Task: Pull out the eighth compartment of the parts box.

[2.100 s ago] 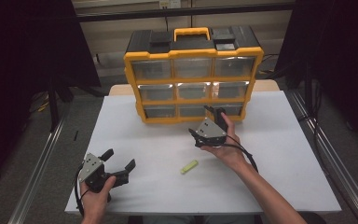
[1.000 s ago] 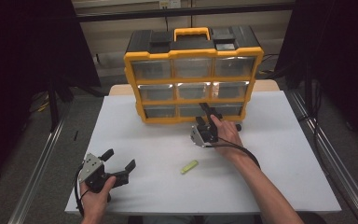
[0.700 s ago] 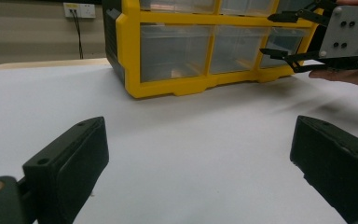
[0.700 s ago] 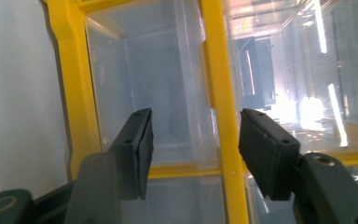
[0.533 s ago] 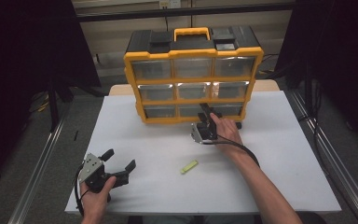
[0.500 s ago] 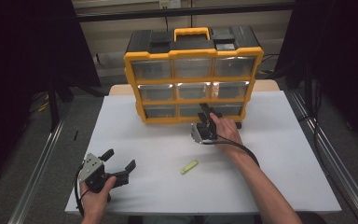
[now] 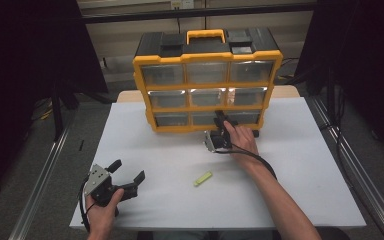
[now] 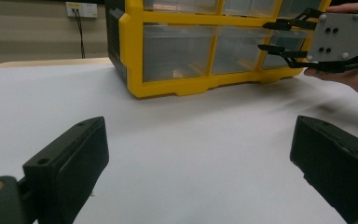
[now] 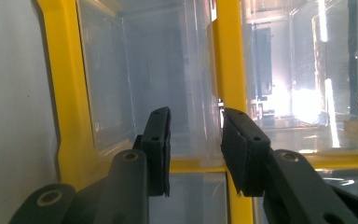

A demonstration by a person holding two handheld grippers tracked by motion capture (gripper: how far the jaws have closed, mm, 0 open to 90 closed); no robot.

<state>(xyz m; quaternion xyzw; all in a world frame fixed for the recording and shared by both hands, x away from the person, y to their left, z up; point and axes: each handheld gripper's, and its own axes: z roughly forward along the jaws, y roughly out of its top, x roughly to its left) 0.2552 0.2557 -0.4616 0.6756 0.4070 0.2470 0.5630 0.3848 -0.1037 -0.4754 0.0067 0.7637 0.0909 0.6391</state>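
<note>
Fingers [image 9: 157,140] of R gripper [image 7: 220,127] have just been closing at the bottom-row drawer [image 9: 168,93] of the yellow organizer [image 7: 207,80], a gap left between pads; likely bracketing its front tab, contact unclear (glare). L gripper [image 7: 125,177] rests near table's [image 7: 305,150] front-left, jaws wide, nothing between. Yellow-green piece [image 7: 203,178] lies mid-table, apart from both.
</note>
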